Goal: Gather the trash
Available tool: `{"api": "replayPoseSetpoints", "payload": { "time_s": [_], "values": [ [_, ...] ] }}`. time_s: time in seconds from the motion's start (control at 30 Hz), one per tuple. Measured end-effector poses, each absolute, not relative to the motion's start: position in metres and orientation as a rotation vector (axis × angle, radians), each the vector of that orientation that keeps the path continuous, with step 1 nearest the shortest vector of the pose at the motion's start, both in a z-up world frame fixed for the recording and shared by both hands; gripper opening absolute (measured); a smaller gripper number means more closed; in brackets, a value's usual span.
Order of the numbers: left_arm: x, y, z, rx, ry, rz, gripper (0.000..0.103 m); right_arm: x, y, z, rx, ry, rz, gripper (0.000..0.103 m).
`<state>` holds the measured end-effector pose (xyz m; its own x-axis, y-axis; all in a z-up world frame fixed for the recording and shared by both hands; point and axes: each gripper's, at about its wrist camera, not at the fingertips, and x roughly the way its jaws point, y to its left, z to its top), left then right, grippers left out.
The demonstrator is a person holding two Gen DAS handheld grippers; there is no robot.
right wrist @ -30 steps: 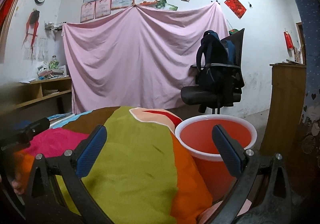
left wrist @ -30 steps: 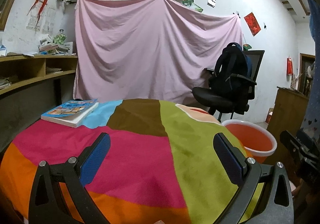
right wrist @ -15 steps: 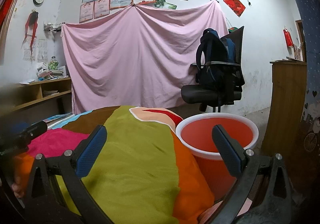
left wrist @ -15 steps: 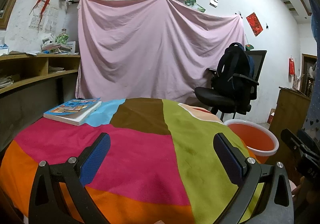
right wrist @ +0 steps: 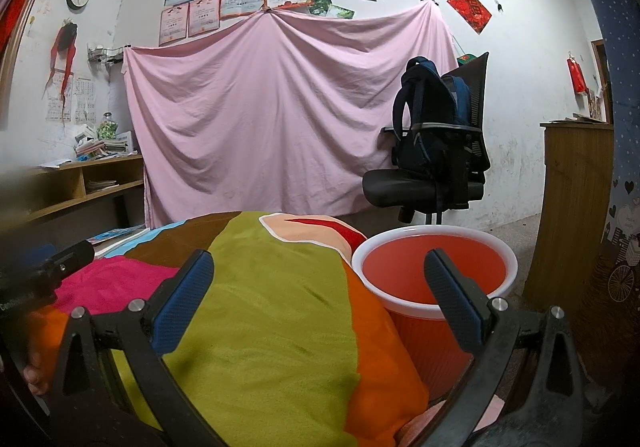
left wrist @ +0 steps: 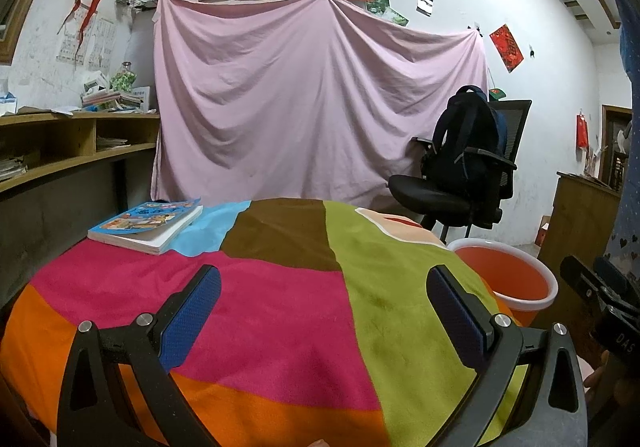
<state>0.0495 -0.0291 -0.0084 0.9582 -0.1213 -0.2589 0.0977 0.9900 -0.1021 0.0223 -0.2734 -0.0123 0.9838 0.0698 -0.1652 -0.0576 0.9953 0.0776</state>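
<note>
An orange bucket with a white rim (right wrist: 434, 275) stands on the floor at the right edge of the table; it also shows in the left wrist view (left wrist: 506, 279). I see nothing inside it from here. My left gripper (left wrist: 322, 299) is open and empty above the multicoloured cloth (left wrist: 280, 311). My right gripper (right wrist: 318, 295) is open and empty, its right finger in front of the bucket, its left over the cloth (right wrist: 256, 311). No loose trash shows on the cloth.
A book (left wrist: 148, 225) lies at the far left of the table. A black office chair with a backpack (left wrist: 464, 171) stands behind the bucket. Wooden shelves (left wrist: 60, 151) run along the left, a wooden cabinet (right wrist: 572, 199) on the right, a pink sheet (left wrist: 312, 115) on the back wall.
Both views have shifted slightly, as if the grippers tilted up a little. Both grippers stay open and empty; nothing on the table moved.
</note>
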Motion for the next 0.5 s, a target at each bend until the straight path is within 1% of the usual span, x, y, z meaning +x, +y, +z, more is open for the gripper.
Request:
{"api": "replayPoseSetpoints", "payload": {
  "time_s": [0.5],
  "values": [
    [0.0495,-0.0304,-0.0082,-0.088,0.268,-0.111,0.101,0.0216,-0.2725,-0.0116,0.072,0.17,0.065,0.103]
  ]
}}
